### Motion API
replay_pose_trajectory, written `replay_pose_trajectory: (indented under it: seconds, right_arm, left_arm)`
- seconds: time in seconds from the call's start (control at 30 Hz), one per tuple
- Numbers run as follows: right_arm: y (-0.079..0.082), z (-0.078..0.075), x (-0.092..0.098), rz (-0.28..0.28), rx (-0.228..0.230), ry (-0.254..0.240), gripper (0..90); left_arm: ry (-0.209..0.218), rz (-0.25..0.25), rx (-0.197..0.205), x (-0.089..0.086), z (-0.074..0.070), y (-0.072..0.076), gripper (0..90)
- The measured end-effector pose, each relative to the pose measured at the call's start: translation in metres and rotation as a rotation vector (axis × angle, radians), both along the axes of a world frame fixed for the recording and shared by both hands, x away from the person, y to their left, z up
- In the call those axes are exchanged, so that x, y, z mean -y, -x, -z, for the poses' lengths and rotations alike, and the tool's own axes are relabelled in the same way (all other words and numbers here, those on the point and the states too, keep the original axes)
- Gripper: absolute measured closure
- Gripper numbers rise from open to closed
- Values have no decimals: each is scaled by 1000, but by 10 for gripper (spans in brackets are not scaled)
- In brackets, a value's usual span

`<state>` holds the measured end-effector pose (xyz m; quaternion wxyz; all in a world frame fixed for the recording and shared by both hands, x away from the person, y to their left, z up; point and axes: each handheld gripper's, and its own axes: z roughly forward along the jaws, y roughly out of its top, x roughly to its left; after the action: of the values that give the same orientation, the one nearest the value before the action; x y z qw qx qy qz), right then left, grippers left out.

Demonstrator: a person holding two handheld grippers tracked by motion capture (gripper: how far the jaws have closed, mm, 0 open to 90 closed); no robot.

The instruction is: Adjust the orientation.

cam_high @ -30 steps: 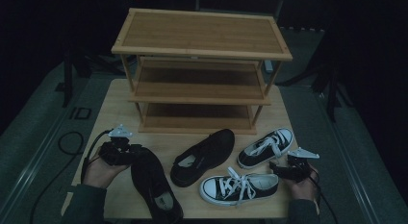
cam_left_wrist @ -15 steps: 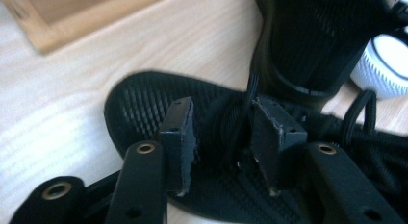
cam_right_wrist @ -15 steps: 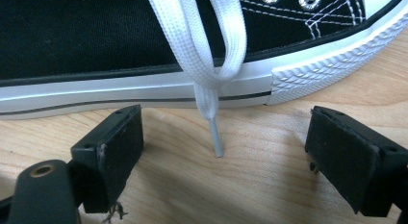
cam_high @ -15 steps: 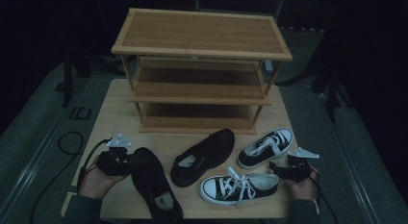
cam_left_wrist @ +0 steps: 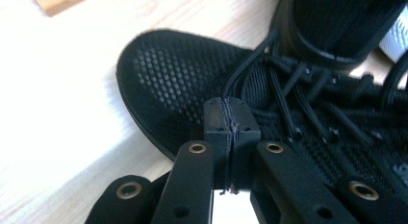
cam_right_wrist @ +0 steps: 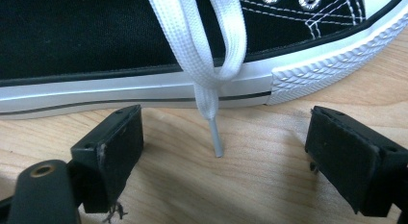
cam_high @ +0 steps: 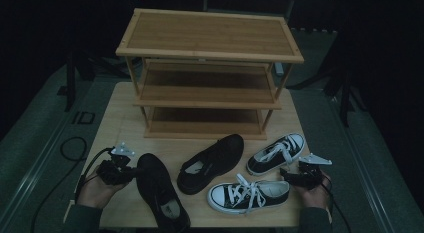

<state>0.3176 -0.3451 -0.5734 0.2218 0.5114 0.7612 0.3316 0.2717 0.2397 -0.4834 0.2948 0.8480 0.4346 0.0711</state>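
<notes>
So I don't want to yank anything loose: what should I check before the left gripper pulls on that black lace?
1. Left gripper shut on the black lace: ok, jaws have just closed, lace pinched.
2. Black mesh shoe flat on the table: ok.
3. Lace free of knots further up: cannot tell.
4. Right gripper open: ok.
5. White lace tip between its jaws but ungripped: ok.

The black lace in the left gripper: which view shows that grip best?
The left gripper view: the left gripper is shut on the black lace of the black mesh shoe. The high view shows gripper and shoe, no lace; the right gripper view faces a white-laced sneaker.
</notes>
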Motion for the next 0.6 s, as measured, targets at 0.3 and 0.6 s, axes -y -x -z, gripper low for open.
replay_pose_trajectory:
  seconds: [0.3, 0.6]
  right_arm:
    - [0, 0, 0, 0, 0, 0, 133]
    - [0, 0, 0, 0, 0, 0, 133]
  left_arm:
    - [-38, -38, 64, 3, -13, -23, 892]
    - [-52, -65, 102, 10, -23, -65, 892]
